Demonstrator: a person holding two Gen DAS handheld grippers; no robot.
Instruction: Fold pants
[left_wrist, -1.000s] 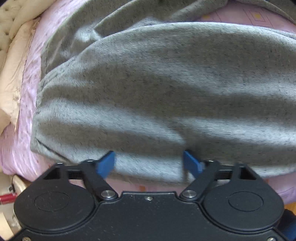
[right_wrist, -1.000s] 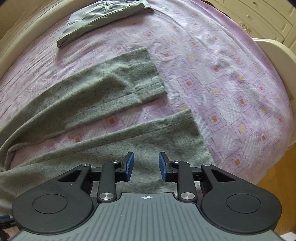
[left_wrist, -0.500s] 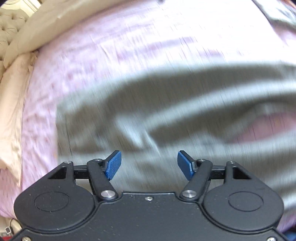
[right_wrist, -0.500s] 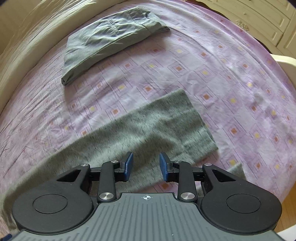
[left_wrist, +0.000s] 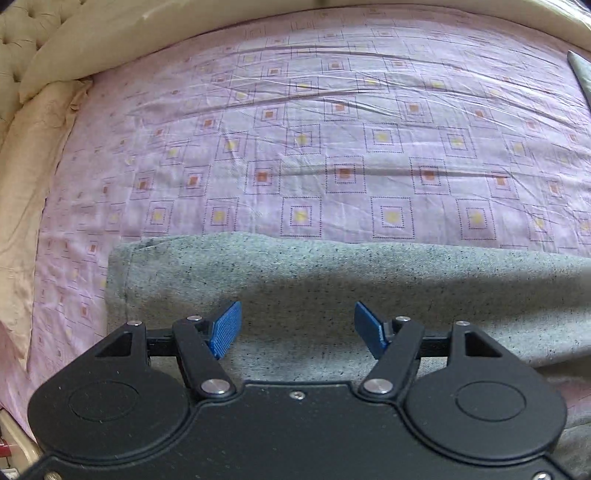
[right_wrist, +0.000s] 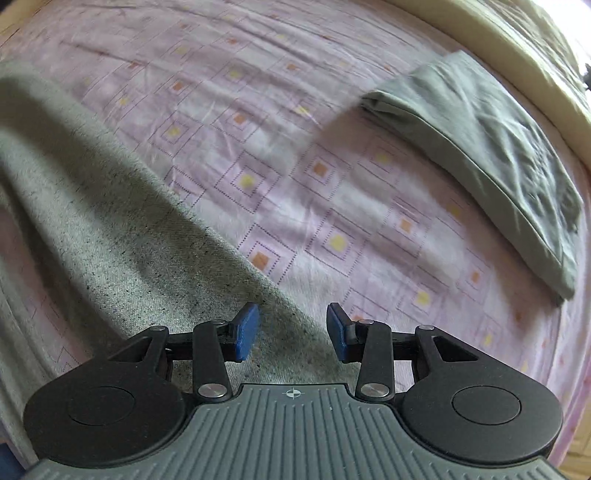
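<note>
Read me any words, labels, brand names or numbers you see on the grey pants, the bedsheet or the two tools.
None: no readable text in either view.
Grey pants: plain fabric.
Purple bedsheet: square pattern only.
Right tool: a crosshair mark, no lettering.
Folded green garment: nothing legible.

No readable text, labels, brands or numbers appear anywhere.

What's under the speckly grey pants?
The purple bedsheet with little squares lies under the grey pants. Whatever lies beneath the cloth itself is covered.
</note>
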